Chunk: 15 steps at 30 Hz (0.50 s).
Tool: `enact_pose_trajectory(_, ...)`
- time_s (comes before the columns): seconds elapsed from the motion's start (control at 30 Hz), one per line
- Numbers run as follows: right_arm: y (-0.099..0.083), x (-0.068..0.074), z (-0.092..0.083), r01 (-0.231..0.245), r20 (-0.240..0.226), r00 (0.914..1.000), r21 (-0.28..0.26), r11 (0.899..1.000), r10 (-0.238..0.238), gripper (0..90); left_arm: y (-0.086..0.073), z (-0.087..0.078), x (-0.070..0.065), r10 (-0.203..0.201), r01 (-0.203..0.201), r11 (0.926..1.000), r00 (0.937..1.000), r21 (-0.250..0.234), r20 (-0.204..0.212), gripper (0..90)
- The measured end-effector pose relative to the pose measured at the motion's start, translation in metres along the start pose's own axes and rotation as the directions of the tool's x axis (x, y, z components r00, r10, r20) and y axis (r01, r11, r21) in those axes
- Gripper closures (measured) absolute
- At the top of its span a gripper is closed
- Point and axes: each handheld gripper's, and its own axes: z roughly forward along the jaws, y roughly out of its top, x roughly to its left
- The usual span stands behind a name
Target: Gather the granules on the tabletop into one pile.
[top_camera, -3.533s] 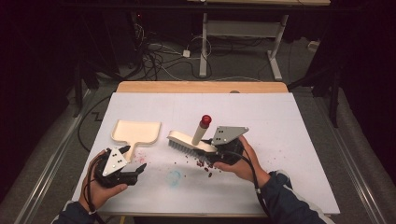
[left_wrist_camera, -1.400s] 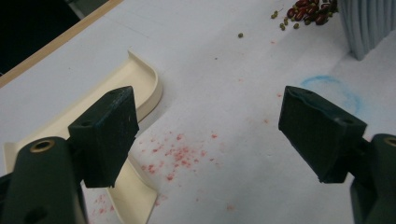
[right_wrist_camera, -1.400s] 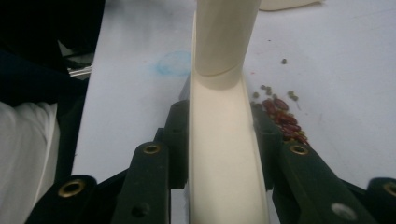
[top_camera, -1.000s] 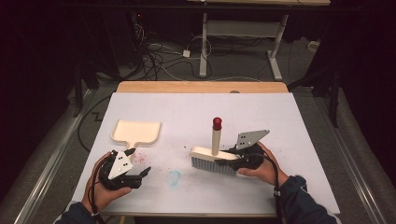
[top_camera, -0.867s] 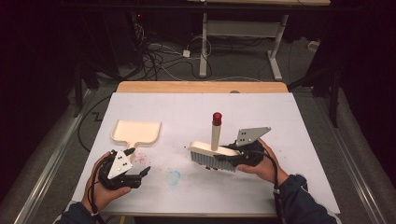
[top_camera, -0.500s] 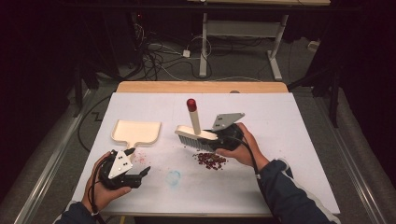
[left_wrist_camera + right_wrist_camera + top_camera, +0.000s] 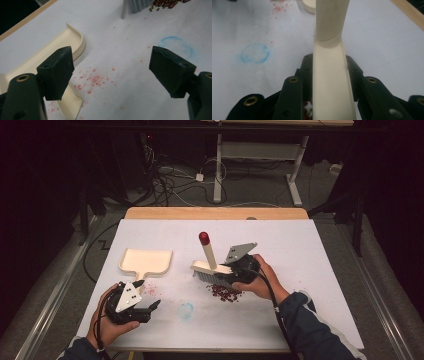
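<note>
The right gripper (image 7: 239, 272) is clamped on the cream plastic hand brush (image 7: 212, 270), bristles beside the dark red beans (image 7: 223, 292) mid-table for sweeping toward the cream plastic dustpan (image 7: 147, 260) near the left edge, while the left gripper (image 7: 150, 306) waits empty, jaws wide apart.

On the white table (image 7: 320, 270) lie 1 cream plastic dustpan (image 7: 146, 261) and 1 cream hand brush with a red-tipped handle (image 7: 212, 267). There is 1 small heap of dark red beans (image 7: 224, 291) and 1 blue chalk ring (image 7: 185, 310).

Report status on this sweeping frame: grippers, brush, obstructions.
Right gripper shut on brush, bristles at the bean pile. Left gripper open, holding nothing, beside dustpan. Nothing between pile and dustpan except red smears.
</note>
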Motion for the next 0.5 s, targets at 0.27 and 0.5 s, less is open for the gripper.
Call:
enact_pose_trajectory(0.27,-0.022,0.004,-0.037,-0.032,-0.002,0.9995,-0.044,0.999,0.032,67.9,0.001,0.002,-0.001,0.008,-0.008,0.9999,0.9999,0.01,0.007,19.4)
enact_pose_trajectory(0.5,-0.029,0.009,-0.061,-0.051,0.043,0.9975,-0.1,0.994,0.056,67.9,0.001,0.002,-0.001,0.009,-0.009,0.9999,0.9999,0.009,0.009,19.4)
